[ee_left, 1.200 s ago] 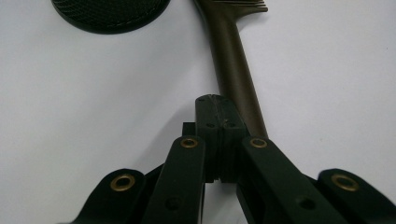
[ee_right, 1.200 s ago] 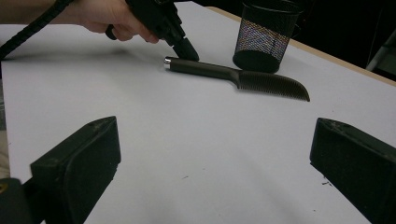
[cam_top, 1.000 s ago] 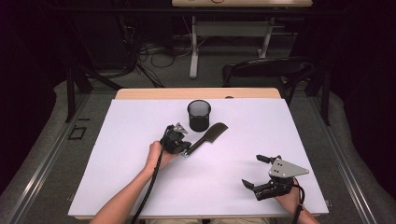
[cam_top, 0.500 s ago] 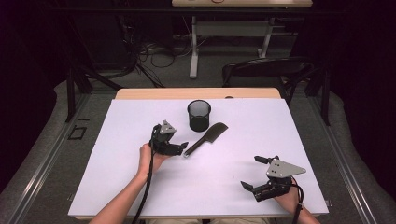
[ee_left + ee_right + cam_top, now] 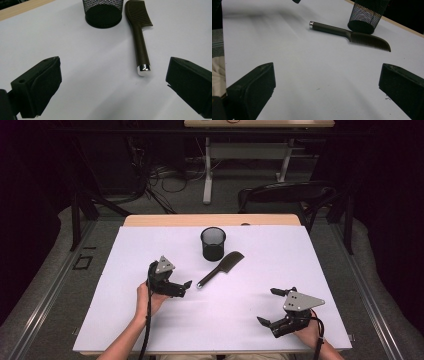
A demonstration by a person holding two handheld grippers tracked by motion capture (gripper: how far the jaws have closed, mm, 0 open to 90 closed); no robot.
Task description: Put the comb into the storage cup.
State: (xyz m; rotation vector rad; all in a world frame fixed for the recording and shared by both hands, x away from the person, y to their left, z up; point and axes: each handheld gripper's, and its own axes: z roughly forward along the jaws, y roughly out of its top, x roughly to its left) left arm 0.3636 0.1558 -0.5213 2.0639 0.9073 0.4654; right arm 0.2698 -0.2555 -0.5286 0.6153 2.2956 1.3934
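Black plastic, the comb point(image 5: 223, 267) lies flat on the white worktop point(image 5: 125, 270) at frame centre, its toothed head just beside the mesh cup point(image 5: 213, 243), its silver-capped handle pointing lower left. The left tongs point(image 5: 184, 287) have just been opening, nothing between them, and stand wide just short of that cap. The right tongs point(image 5: 269, 308) rest spread and empty at lower right. Judging by this, the comb is set down; dropping it into the cup may remain

Mesh cup point(image 5: 103, 12) top cut off by frame edge, comb point(image 5: 221, 269) teeth too small to tell
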